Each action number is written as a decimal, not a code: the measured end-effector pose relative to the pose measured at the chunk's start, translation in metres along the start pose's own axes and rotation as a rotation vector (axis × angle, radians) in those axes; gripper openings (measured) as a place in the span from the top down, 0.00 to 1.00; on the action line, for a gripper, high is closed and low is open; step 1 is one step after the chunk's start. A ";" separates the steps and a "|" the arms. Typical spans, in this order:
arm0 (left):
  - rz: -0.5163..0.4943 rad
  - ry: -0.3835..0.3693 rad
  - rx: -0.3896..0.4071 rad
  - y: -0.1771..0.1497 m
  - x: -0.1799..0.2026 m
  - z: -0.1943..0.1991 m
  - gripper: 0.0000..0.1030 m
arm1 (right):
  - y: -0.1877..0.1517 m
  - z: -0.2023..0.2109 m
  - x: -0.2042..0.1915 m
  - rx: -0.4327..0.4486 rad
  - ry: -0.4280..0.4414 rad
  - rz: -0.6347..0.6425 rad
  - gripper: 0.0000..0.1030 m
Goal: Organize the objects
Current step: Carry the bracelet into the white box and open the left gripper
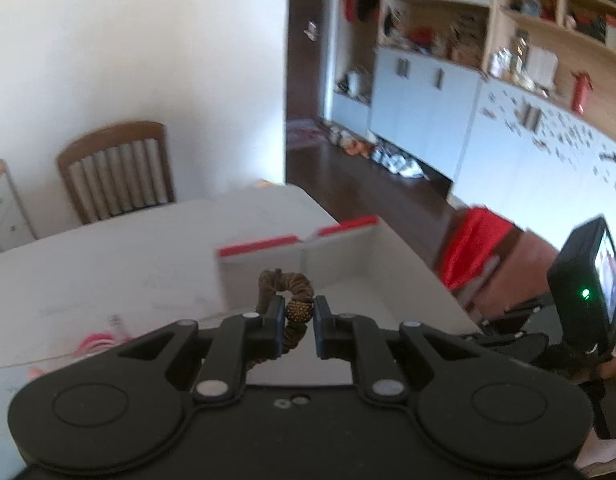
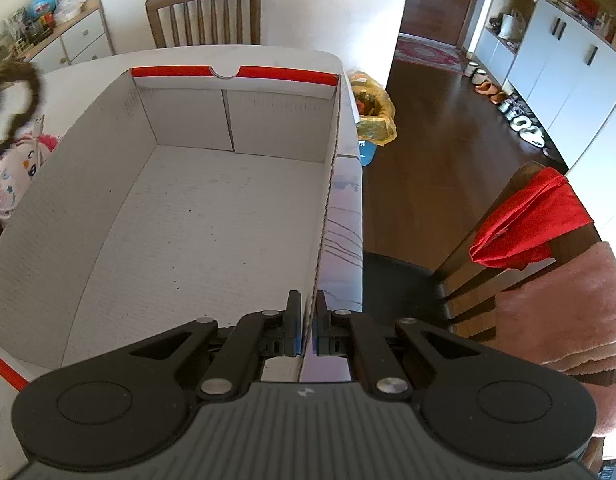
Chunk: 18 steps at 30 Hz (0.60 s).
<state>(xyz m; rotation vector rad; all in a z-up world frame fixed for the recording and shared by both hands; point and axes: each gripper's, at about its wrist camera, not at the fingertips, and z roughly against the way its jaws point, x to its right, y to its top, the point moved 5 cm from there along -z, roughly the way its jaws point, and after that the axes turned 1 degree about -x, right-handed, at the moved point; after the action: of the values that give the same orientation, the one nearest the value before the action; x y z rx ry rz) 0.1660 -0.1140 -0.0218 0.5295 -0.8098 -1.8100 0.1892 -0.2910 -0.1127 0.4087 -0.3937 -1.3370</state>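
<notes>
My left gripper [image 1: 299, 312] is shut on a brown hair scrunchie [image 1: 285, 282] with a gold-dotted bead, held in the air near the left wall of the white cardboard box [image 1: 348, 248]. The scrunchie also shows at the left edge of the right wrist view [image 2: 15, 96]. My right gripper [image 2: 307, 320] is shut on the box's right wall [image 2: 328, 200], near its front corner. The box is open, red-trimmed and has nothing inside.
A pink and white plush item [image 2: 11, 168] lies on the white table [image 2: 348, 208] left of the box. A wooden chair [image 2: 203, 12] stands behind the table. A chair with red cloth [image 2: 532, 220] stands right. A yellow-lined bin [image 2: 372, 108] stands beyond the table's corner.
</notes>
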 end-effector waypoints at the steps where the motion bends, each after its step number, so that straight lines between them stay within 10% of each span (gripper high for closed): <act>1: -0.005 -0.009 -0.017 -0.001 0.003 -0.008 0.89 | -0.001 0.000 0.000 0.000 0.002 0.003 0.96; 18: -0.139 -0.028 -0.308 -0.030 0.049 -0.114 0.89 | -0.003 -0.004 0.003 -0.003 0.026 0.026 0.96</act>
<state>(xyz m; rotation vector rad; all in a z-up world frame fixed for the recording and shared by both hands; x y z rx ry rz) 0.2072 -0.1843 -0.1198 0.3675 -0.5083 -2.0283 0.1893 -0.2946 -0.1178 0.4166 -0.3736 -1.3054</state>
